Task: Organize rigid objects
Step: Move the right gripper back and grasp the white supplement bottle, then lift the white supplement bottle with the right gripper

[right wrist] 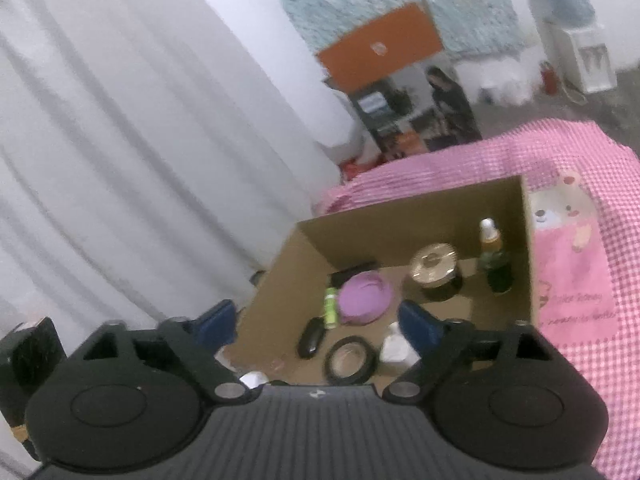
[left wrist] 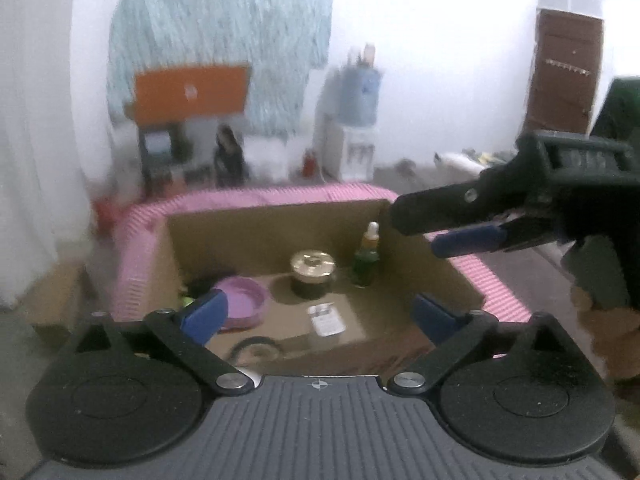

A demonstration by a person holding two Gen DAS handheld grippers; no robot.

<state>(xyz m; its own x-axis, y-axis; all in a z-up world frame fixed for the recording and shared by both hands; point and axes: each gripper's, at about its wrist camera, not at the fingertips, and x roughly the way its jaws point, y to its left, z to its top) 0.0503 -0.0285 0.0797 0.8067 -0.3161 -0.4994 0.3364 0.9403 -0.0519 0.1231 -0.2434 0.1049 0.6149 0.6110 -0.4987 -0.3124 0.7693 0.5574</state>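
Blue-padded fingers (left wrist: pixel 204 314) of the left gripper (left wrist: pixel 320 316) are spread wide with nothing between them, above the near edge of a cardboard box (left wrist: pixel 276 220). The right gripper (right wrist: pixel 320 322) is likewise spread wide and empty, its blue pads (right wrist: pixel 420 326) framing the same box (right wrist: pixel 400 216) from its left corner. Both tools are built of matte black plastic links with a ribbed grey body.

Inside the box, on its plain brown floor, small rigid items are gathered: a black ring-shaped lid (right wrist: pixel 350 360), a dark oval piece (right wrist: pixel 310 338), a slim lime-green tube (right wrist: pixel 330 306), a shallow purple dish (right wrist: pixel 366 296), a white packet (left wrist: pixel 326 320), a dark jar with a shiny gold lid (left wrist: pixel 313 274), and an upright green dropper bottle (left wrist: pixel 366 258) with a white tip near the far right corner.

The box is set on a pink-and-white checked cloth (right wrist: pixel 560 152) with a printed cartoon bear panel (right wrist: pixel 568 248). From the left camera, the right gripper is seen hanging over the box's right wall.

Beyond, a white curtain (right wrist: pixel 140 140), an orange panel (left wrist: pixel 190 92), a pale blue textured hanging (left wrist: pixel 224 20), a water dispenser (left wrist: pixel 358 128) and a brown door (left wrist: pixel 564 72) are seen, all blurred.
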